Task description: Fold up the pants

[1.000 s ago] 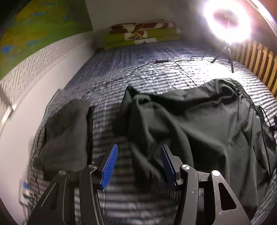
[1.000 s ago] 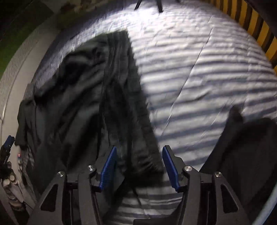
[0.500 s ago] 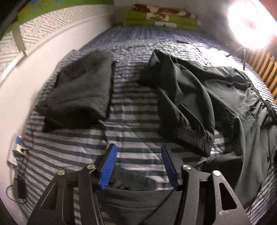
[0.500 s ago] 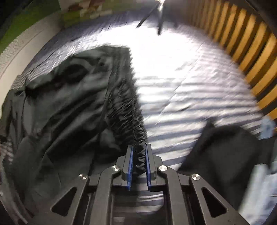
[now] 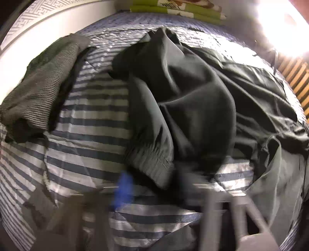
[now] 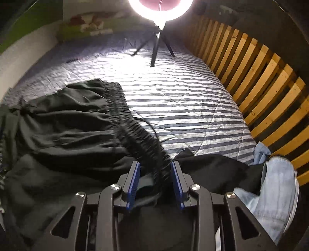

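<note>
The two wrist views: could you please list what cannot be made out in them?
- Left wrist view: left gripper smeared by motion blur; its jaws are closing, any contact unreadable.
- Left wrist view: ring light lost in glare.
- Right wrist view: black pants cut off by the left edge.

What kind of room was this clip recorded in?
Most likely a bedroom. The dark pants lie on a bed with a striped quilt, folded bedding is stacked at its far end against the wall, and wooden slats run along one side. A ring light stands on the quilt.
</note>
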`<move>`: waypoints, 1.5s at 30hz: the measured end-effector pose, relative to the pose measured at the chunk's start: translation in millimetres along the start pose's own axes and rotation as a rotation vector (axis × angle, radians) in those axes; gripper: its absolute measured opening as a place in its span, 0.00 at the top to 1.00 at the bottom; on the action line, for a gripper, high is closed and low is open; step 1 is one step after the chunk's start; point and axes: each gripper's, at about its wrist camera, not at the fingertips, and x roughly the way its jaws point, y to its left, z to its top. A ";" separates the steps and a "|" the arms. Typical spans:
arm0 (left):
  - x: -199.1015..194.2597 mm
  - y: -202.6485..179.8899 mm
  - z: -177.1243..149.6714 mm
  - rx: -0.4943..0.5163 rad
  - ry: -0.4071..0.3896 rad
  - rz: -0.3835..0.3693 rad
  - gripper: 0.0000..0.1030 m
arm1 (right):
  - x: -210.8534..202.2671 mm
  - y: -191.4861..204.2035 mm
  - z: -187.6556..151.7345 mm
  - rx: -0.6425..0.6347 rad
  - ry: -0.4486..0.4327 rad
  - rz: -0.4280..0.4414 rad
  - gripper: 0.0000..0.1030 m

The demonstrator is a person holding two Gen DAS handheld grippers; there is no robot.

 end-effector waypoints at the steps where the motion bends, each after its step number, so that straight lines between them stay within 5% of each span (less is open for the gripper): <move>1: -9.0 5.9 1.8 -0.010 -0.007 0.001 0.82 | -4.8 3.0 -1.4 0.020 -0.002 0.034 0.71; 6: -78.2 52.2 15.4 0.017 -0.150 0.152 0.86 | -17.6 11.9 -16.9 0.050 -0.009 0.148 0.71; 10: -147.0 128.5 46.5 -0.114 -0.269 0.301 0.86 | -25.4 36.7 -33.6 -0.019 -0.024 0.171 0.71; 11: -160.0 150.0 55.4 -0.165 -0.292 0.380 0.80 | -25.8 42.4 -36.4 -0.029 -0.019 0.183 0.71; 13: -177.3 186.9 69.2 -0.236 -0.287 0.496 0.50 | -25.0 56.3 -43.0 -0.049 -0.007 0.206 0.71; 14: -183.6 200.4 72.3 -0.250 -0.271 0.511 0.25 | -24.6 61.3 -45.1 -0.053 -0.005 0.209 0.71; 15: -193.8 210.0 71.0 -0.261 -0.291 0.523 0.23 | -24.8 65.5 -47.1 -0.056 -0.003 0.217 0.71; 20: -207.5 214.1 41.0 -0.220 -0.275 0.419 0.22 | -28.8 79.5 -60.2 -0.057 0.010 0.278 0.71; 27: -143.5 168.0 -42.9 -0.033 -0.091 0.222 0.20 | -34.0 89.2 -87.2 -0.051 0.033 0.342 0.71; 34: -91.0 140.3 -84.6 -0.060 0.006 0.118 0.20 | -47.5 108.3 -123.6 -0.067 0.057 0.409 0.70; 37: -79.2 135.5 -91.1 -0.049 0.009 0.145 0.20 | -50.2 115.4 -136.7 -0.071 0.069 0.420 0.70; 38: -77.3 137.4 -92.5 -0.061 0.006 0.146 0.23 | -50.6 116.8 -140.0 -0.072 0.072 0.420 0.70; 40: -76.1 139.1 -97.2 -0.091 0.003 0.136 0.50 | -50.5 119.1 -147.8 -0.068 0.080 0.422 0.69; 41: -73.7 141.2 -98.6 -0.105 0.015 0.136 0.83 | -50.0 119.0 -150.5 -0.065 0.085 0.423 0.69; 42: -73.2 144.0 -100.9 -0.127 0.028 0.135 0.98 | -49.4 119.4 -153.4 -0.061 0.091 0.424 0.69; 45: -89.8 150.1 -104.6 -0.158 -0.017 0.123 0.99 | -48.9 120.6 -161.6 -0.052 0.101 0.423 0.69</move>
